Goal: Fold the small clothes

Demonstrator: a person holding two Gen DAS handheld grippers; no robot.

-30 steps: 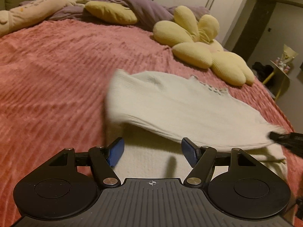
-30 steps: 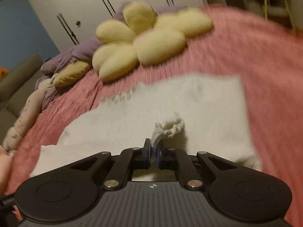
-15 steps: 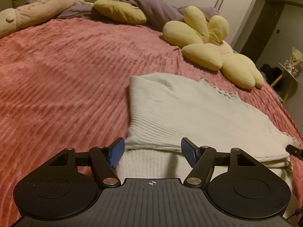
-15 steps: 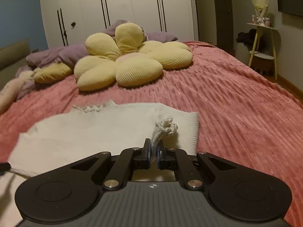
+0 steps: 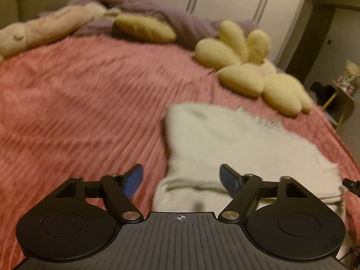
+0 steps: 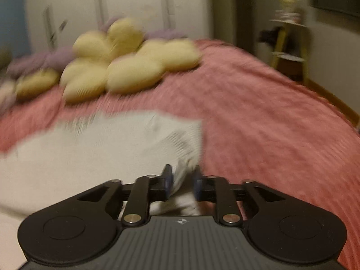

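Left wrist view: left tongs, jaws wide and opening, gripping nothing; cream knit garment lies folded on the pink bedspread.
Right wrist view: right tongs, jaws opening, garment corner between them; flower cushion beyond, blurred.

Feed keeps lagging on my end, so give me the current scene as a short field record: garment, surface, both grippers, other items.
garment: white knit top, folded over, flat on bed
surface: pink ribbed bedspread
left gripper: jaws opening, wide, nothing gripped, garment edge below
right gripper: jaws opening, garment corner between them, pads apart
other items: yellow flower cushion, purple blanket
image: motion-blurred
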